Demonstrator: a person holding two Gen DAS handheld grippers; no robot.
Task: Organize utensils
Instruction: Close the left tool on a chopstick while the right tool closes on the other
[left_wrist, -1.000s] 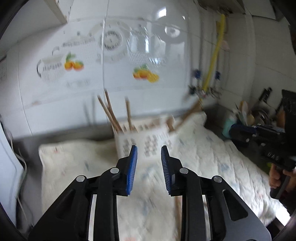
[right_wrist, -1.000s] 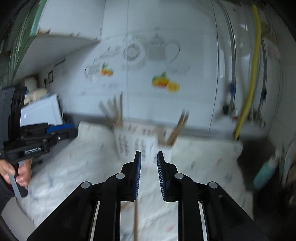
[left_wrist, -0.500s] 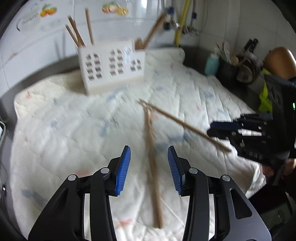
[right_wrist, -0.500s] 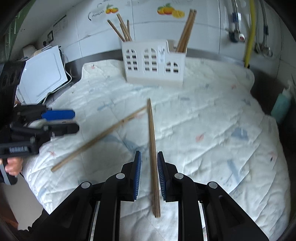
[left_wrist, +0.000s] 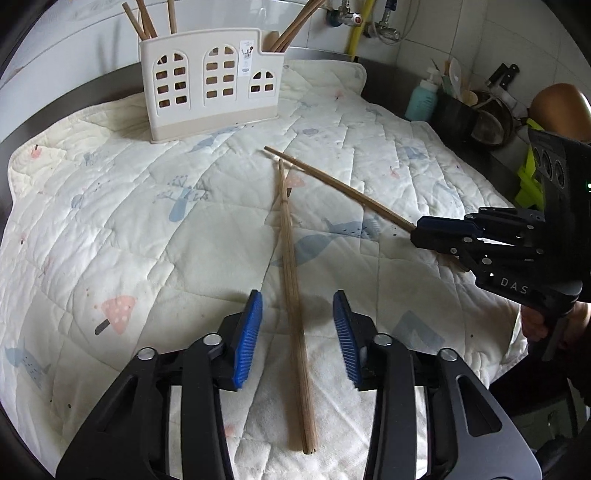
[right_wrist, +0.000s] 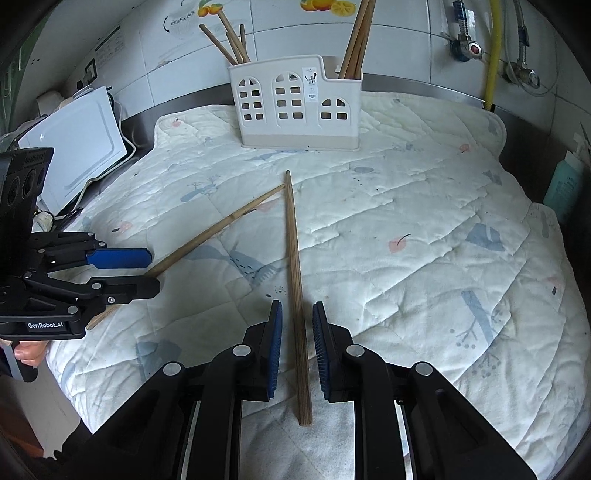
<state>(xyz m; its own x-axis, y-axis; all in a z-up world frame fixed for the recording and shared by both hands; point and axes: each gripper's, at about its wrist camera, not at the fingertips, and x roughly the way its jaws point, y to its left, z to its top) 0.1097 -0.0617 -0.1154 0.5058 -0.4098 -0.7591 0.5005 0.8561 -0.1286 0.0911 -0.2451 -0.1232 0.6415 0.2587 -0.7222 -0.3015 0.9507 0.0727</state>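
Jaws of both grippers straddle separate chopsticks ungripped, left closing; only right view shows microwave (right_wrist: 74, 147).

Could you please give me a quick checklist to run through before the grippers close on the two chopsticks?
1. Left chopstick between the left gripper pads: ok; jaws closing, not yet touching.
2. Right chopstick between the right gripper pads: ok; small gap on each side.
3. Chopsticks apart at the grip points: ok; far tips lie close together.
4. Utensil holder upright on the mat: ok.
5. Free room inside the holder: cannot tell.
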